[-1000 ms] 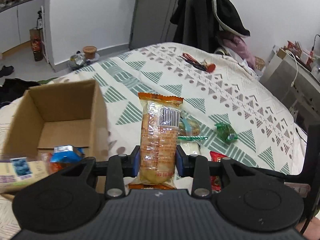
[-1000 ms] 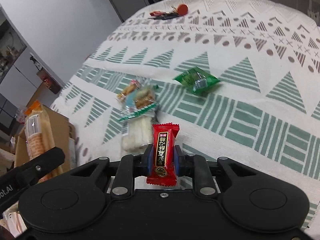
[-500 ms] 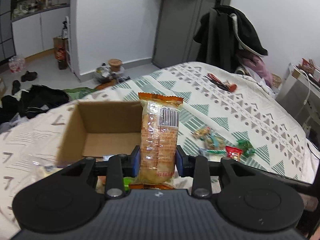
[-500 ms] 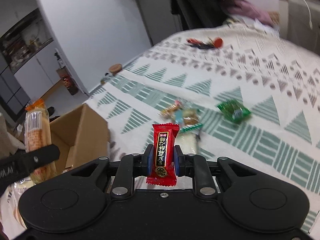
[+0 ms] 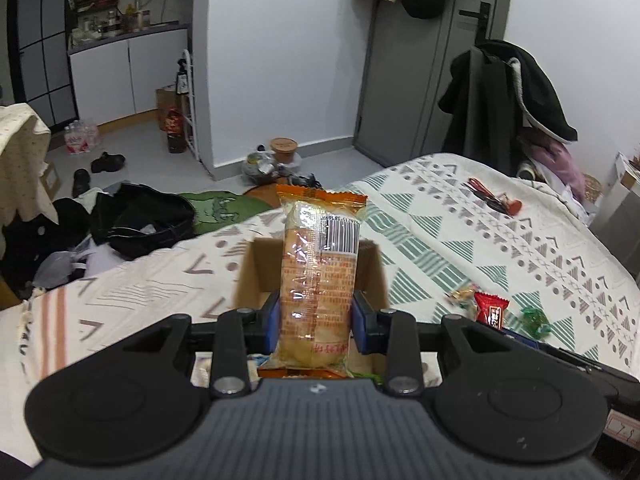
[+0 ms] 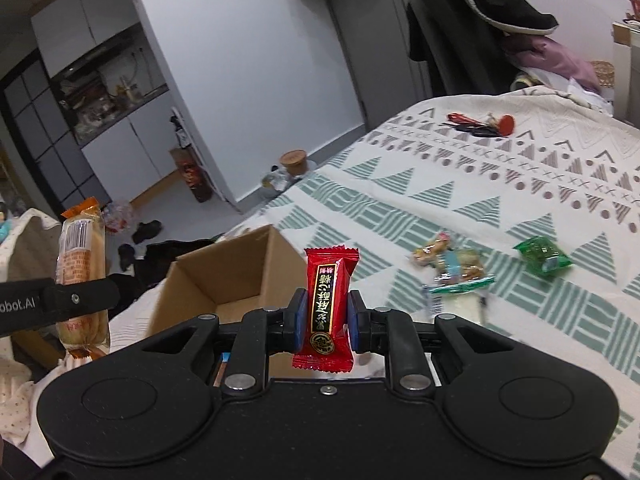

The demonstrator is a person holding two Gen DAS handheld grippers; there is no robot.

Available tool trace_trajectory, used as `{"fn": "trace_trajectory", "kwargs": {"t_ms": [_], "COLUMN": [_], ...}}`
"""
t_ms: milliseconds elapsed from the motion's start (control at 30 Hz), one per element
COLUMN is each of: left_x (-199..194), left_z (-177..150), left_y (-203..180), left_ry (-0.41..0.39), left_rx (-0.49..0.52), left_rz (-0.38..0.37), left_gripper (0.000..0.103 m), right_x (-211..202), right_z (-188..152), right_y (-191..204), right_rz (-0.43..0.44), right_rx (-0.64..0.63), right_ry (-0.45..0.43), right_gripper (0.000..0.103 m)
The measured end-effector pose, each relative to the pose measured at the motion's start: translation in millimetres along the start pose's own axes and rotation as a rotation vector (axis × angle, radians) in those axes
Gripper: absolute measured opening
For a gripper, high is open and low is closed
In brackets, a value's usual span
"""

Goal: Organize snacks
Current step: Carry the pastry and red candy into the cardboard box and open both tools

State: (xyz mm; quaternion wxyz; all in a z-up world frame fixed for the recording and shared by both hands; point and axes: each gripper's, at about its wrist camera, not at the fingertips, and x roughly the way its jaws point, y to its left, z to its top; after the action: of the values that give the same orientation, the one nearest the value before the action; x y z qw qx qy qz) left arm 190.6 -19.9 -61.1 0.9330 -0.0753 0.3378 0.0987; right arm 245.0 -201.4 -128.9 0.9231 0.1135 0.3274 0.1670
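My left gripper (image 5: 316, 320) is shut on a tall orange-wrapped pastry packet (image 5: 320, 280), held upright above the open cardboard box (image 5: 248, 276) on the bed. That packet (image 6: 80, 264) and the left gripper (image 6: 76, 300) also show at the left of the right wrist view. My right gripper (image 6: 325, 322) is shut on a small red candy packet (image 6: 327, 304), raised near the box (image 6: 224, 276). Loose snacks lie on the bedspread: a green packet (image 6: 543, 257) and a mixed pile of wrapped snacks (image 6: 452, 268).
A patterned white-and-green bedspread (image 5: 500, 248) covers the bed. Red scissors and small items (image 6: 480, 123) lie far back. Clothes and a dark bag (image 5: 136, 220) sit on the floor left of the bed. A coat-draped chair (image 5: 504, 104) stands by the grey door.
Both grippers have risen and tilted up with their packets held. The box now sits directly behind the left gripper's packet, and more of the room shows.
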Motion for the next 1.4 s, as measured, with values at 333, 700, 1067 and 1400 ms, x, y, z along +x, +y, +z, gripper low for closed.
{"fn": "trace_trajectory", "kwargs": {"t_ms": [333, 700, 1067, 1400], "left_x": [2, 34, 46, 38], "left_z": [5, 2, 6, 3], "left_y": [31, 49, 66, 64], "left_ry": [0.014, 0.065, 0.080, 0.070], "left_rx": [-0.065, -0.120, -0.153, -0.145], "left_rz": [0.014, -0.041, -0.024, 0.014], "left_gripper": [0.034, 0.034, 0.045, 0.079], "right_x": [1, 16, 40, 29], "right_z": [-6, -15, -17, -12], "right_y": [28, 50, 68, 47], "right_rz": [0.068, 0.096, 0.147, 0.096], "right_rx": [-0.038, -0.080, -0.102, -0.050], "right_ry": [-0.013, -0.003, 0.043, 0.029], "right_gripper": [0.020, 0.020, 0.026, 0.031]}}
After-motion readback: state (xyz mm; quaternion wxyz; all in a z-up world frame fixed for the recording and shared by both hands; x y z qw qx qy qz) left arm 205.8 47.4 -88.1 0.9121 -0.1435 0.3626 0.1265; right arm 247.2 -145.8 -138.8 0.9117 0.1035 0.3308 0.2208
